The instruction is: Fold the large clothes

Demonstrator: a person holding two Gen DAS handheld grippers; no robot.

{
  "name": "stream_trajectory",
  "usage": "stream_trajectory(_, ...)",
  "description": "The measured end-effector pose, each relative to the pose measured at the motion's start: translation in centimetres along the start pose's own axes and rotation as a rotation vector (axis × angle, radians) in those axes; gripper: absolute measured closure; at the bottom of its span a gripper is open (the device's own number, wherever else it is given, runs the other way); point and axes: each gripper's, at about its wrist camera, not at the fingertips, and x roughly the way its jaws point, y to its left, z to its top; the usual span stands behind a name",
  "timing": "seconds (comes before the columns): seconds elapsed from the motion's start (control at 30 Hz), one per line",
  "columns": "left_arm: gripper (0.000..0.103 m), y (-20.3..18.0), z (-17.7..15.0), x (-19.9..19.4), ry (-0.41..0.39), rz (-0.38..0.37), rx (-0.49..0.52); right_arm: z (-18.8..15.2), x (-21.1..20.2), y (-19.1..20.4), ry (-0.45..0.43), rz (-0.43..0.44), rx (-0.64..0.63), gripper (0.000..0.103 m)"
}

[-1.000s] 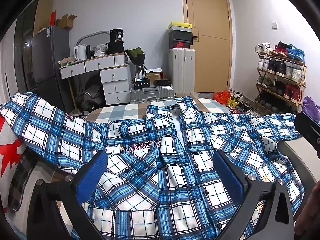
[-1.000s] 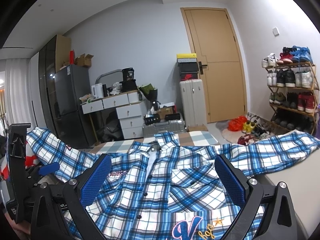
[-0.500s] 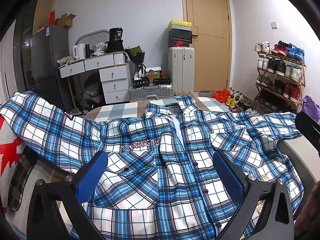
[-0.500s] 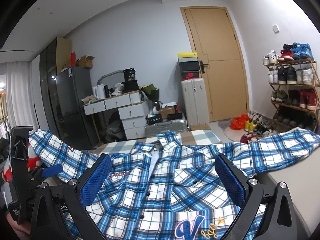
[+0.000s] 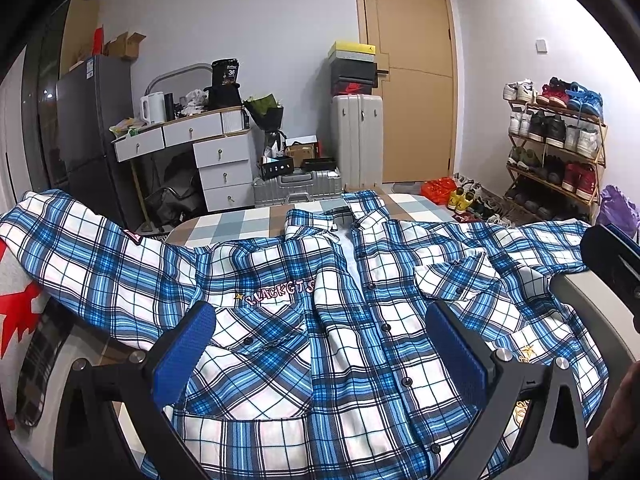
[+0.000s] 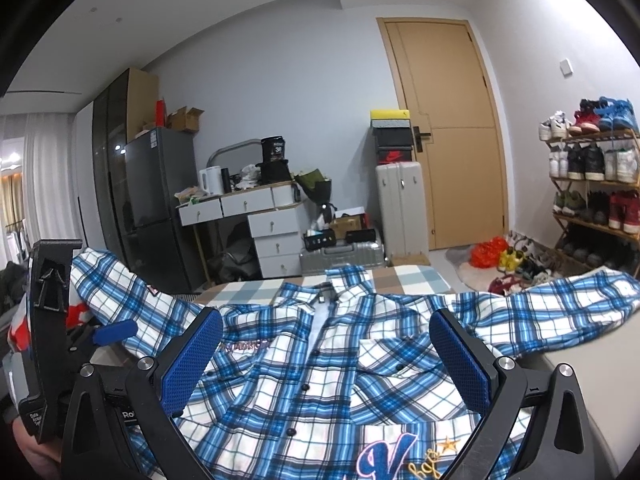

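The shirt [image 5: 340, 340] lies face up, collar far, hem near, sleeves out left and right. Both grippers, left [image 5: 320, 354] and right [image 6: 326, 360], gape wide and empty above the hem, seemingly equally near.

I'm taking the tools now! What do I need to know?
Left tool: open, holding nothing, above the shirt's front.
Right tool: open, holding nothing, also above the shirt.
Plaid shirt: lies face up and buttoned on the table, both sleeves spread out to the sides.
Done: shirt laid out.
Left: every fold. Probably start with a sleeve.
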Motion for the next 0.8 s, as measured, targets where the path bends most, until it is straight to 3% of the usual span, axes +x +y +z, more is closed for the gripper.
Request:
stream_trajectory(0.27,0.001,-0.2,-0.1,0.1,0.0,0.0,0.005,-0.1,0.1,-0.3,0.005,0.002,0.017,0.0)
stream_trajectory(0.5,0.001,-0.4,-0.7,1.1,0.027,0.005,0.032,1.2,0.2,-4.6,0.048,0.059,0.181,0.0)
stream_trajectory(0.63,0.001,-0.6,-0.7,0.8,0.044,-0.028,0.033,2.8,-1.0,-12.2,0.121,0.015,0.302,0.0)
stream_trajectory(0.73,0.001,-1.1,-0.8,0.7,0.05,-0.046,0.052,3.3,-2.8,-21.4,0.23,-0.161,0.435,0.0)
stream_trajectory(0.8,0.001,-1.5,-0.9,0.9,0.065,-0.063,0.059,3.2,-4.8,-28.0,0.255,-0.26,0.567,0.0)
